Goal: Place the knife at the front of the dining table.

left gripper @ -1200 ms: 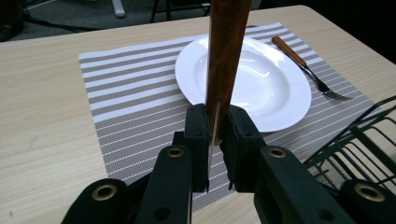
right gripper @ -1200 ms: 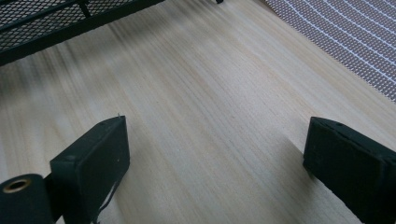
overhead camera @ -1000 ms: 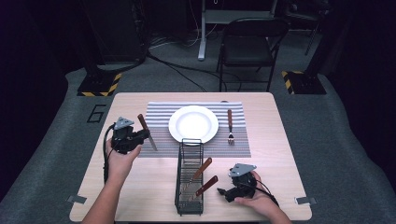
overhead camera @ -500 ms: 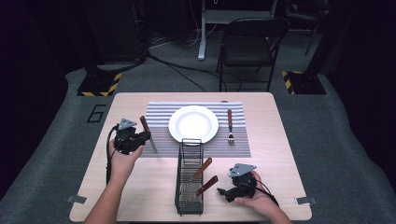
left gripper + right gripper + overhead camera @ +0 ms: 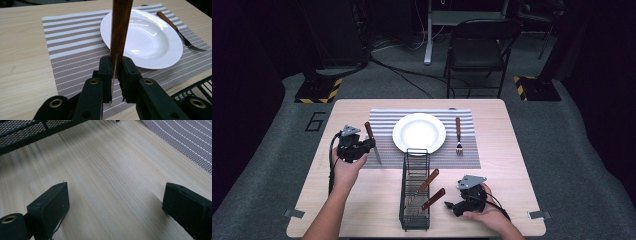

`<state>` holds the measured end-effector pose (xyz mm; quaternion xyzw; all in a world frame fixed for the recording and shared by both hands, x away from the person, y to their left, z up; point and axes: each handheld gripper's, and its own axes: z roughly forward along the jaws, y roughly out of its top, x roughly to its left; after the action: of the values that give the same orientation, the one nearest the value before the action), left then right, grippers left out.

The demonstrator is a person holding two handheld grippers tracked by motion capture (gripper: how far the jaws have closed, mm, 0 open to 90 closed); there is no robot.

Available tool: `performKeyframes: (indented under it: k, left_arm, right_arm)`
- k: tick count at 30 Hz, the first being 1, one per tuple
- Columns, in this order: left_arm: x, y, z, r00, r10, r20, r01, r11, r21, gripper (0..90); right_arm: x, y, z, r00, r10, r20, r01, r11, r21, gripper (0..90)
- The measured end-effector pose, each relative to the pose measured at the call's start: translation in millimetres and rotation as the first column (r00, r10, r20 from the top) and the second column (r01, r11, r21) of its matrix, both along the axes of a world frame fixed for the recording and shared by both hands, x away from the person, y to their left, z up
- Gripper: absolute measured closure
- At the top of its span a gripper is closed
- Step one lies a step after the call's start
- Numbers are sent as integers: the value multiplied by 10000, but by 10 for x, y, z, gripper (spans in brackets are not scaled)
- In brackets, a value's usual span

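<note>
My left gripper [image 5: 370, 144] [image 5: 115, 65] is shut on a knife [image 5: 372, 143]. Its thin blade is pinched between the pads, and its wooden handle [image 5: 121, 23] rises past them. The knife hangs over the left part of the striped placemat [image 5: 384, 120] [image 5: 72, 42], just left of the white plate [image 5: 419, 132] [image 5: 150, 42]. A wooden-handled fork [image 5: 458, 135] [image 5: 175, 27] lies on the placemat right of the plate. My right gripper [image 5: 450, 205] [image 5: 115, 195] rests on the bare table near the front right, open with nothing between its jaws.
A black wire basket [image 5: 404, 185] [image 5: 30, 132] stands in front of the plate, with two wooden-handled utensils [image 5: 428, 181] leaning in it. Its corner [image 5: 197, 87] lies close to my left gripper. Behind the table stands a folding chair [image 5: 477, 50].
My left gripper, with the knife in it, has shifted slightly to the right over the placemat's edge. The right gripper has stayed put.
</note>
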<state>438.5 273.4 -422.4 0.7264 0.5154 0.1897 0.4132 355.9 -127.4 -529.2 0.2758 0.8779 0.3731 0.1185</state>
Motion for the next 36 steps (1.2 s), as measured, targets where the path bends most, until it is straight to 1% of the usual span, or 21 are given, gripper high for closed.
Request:
performKeyframes:
  k: [2, 4, 8, 11, 15, 16, 18, 19, 23, 26, 28, 29, 30, 31, 32, 33, 34, 36]
  left_arm:
    - [25, -2, 4, 10000, 13, -68, -13, 10000, -24, 802]
    - [67, -19, 5, 9999, 11, -108, -12, 9999, -146, 802]
    - [124, -52, 3, 9999, 23, -159, -25, 9999, -117, 802]
    - [152, -71, 4, 9999, 0, -147, 0, 10000, -41, 802]
    - [207, -85, -21, 10000, 56, -83, -57, 9998, -165, 802]
    - [225, -84, -27, 9999, 83, -101, -85, 9997, -218, 802]
    - [292, -92, -14, 9995, -41, -302, 40, 10000, -45, 802]
    - [292, -92, -14, 9995, -41, -302, 40, 10000, -45, 801]
    - [378, -118, -29, 9992, -26, -397, 24, 10000, -63, 801]
    - [436, -121, -76, 9994, 45, -348, -54, 9996, -265, 801]
    - [474, -126, -109, 9993, 204, -324, -221, 9983, -535, 801]
    - [490, -112, -118, 9993, 129, -363, -145, 9989, -452, 801]
    - [523, -109, -148, 9989, 297, -350, -321, 9972, -677, 801]
    - [523, -109, -148, 9989, 297, -350, -321, 9972, -677, 801]
    - [539, -101, -163, 9988, 371, -330, -396, 9962, -779, 801]
    - [552, -92, -174, 9983, 416, -397, -450, 9950, -890, 801]
    - [579, -76, -198, 9973, 558, -486, -611, 9916, -1142, 800]
    - [593, -67, -209, 9968, 591, -538, -652, 9906, -1199, 800]
  right_arm:
    - [0, 0, 0, 10000, -5, 1, 5, 10000, -3, 63]
    - [0, 0, 0, 10000, -5, -2, 5, 10000, -3, 63]
    - [0, 0, 0, 10000, -5, 1, 5, 10000, -3, 63]
    - [0, -1, 1, 10000, -1, 1, 1, 10000, -4, 63]
    - [0, 0, 0, 10000, 3, -1, -3, 10000, 0, 63]
    - [0, -1, 0, 10000, -4, 1, 4, 10000, -2, 63]
    - [0, 0, 0, 10000, -1, -2, 1, 10000, 0, 63]
    - [0, 0, 0, 10000, -1, -2, 1, 10000, 0, 63]
    - [0, 0, 0, 10000, -7, -2, 7, 10000, -2, 63]
    - [0, 0, 0, 10000, -6, -2, 6, 10000, 0, 63]
    - [0, 0, 0, 10000, -17, 9, 17, 10000, 0, 63]
    - [-1, -1, 1, 10000, -6, -6, 6, 10000, -2, 63]
    - [0, -1, 0, 10000, -3, 0, 3, 10000, 1, 63]
    - [0, -1, 0, 10000, -3, 0, 3, 10000, 1, 63]
    - [1, 1, -3, 10000, -24, 51, 24, 10000, 33, 63]
    - [0, 0, -2, 10000, -10, 19, 10, 10000, 25, 63]
    - [0, 1, -3, 10000, -35, 47, 34, 10000, 37, 63]
    - [0, 1, -2, 10000, -24, 31, 24, 10000, 28, 63]
